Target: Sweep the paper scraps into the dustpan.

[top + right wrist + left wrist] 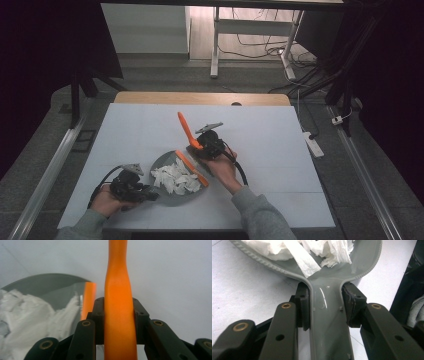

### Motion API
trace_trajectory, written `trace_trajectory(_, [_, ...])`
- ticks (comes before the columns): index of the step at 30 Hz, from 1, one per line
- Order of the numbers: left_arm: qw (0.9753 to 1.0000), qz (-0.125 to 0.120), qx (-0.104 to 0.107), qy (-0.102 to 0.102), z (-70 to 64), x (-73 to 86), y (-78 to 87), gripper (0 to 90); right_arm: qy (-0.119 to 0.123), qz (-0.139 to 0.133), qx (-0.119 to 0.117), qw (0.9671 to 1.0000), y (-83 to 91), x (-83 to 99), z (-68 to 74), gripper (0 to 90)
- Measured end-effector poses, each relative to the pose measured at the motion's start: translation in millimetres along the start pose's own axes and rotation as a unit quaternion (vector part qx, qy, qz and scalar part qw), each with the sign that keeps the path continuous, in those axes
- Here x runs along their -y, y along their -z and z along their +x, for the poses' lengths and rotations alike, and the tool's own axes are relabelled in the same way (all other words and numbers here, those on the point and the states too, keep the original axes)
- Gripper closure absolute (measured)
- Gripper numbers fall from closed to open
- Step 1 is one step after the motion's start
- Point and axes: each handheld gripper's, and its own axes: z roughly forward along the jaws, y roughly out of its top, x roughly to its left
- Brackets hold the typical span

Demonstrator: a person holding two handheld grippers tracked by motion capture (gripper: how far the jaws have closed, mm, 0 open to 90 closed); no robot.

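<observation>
holding the dustpan (172, 197) steady with my left gripper (150, 196), i read this job as sweeping torn paper into the pan, and it looks mostly done. the white paper scraps (176, 179) sit heaped inside the grey pan, and i see no loose bits on the white table (280, 140) around it, though small pieces could hide behind the brush or my hands from the high view. what's left, as i judge it, is a last pass with the brush if anything remains, then setting both tools down or carrying the pan off to empty it.

in the left gripper view my jaws are clamped on the pan's handle (329, 322), one pad pressing each side just where the handle widens into the bowl, with the scraps (312, 252) lying right ahead of the jaws in the bowl. the pan rests flat on the table near its front edge.

my right gripper (199, 146) is closed around the orange brush (186, 131); in the right gripper view the handle (117, 315) runs straight up between the jaws, held firmly at its thicker part. from the high view the handle tip points up and away from me, while the brush's head (192, 167) reaches down to the right rim of the pan, touching or just beside the paper pile. the two grippers sit on opposite sides of the pan, left at the near left, right at the far right.
</observation>
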Motion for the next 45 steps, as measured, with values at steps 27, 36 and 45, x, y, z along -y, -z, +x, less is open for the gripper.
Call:
trace_trajectory(27, [1.0,-0.002,-0.001,-0.001,0.2,0.7,-0.7,61.4,0.017,-0.089,-0.038,0.9951,36.6,-18.7,15.7,69.9])
trace_trajectory(36, [1.0,-0.002,0.0,0.0,0.6,0.9,-1.1,61.4,-0.002,-0.023,0.019,0.9995,-2.5,-16.3,-19.4,69.9])
trace_trajectory(45, [1.0,-0.002,0.0,-0.001,0.8,0.8,-1.2,61.4,0.011,0.001,0.0,0.9999,-22.8,-23.0,-2.2,69.9])
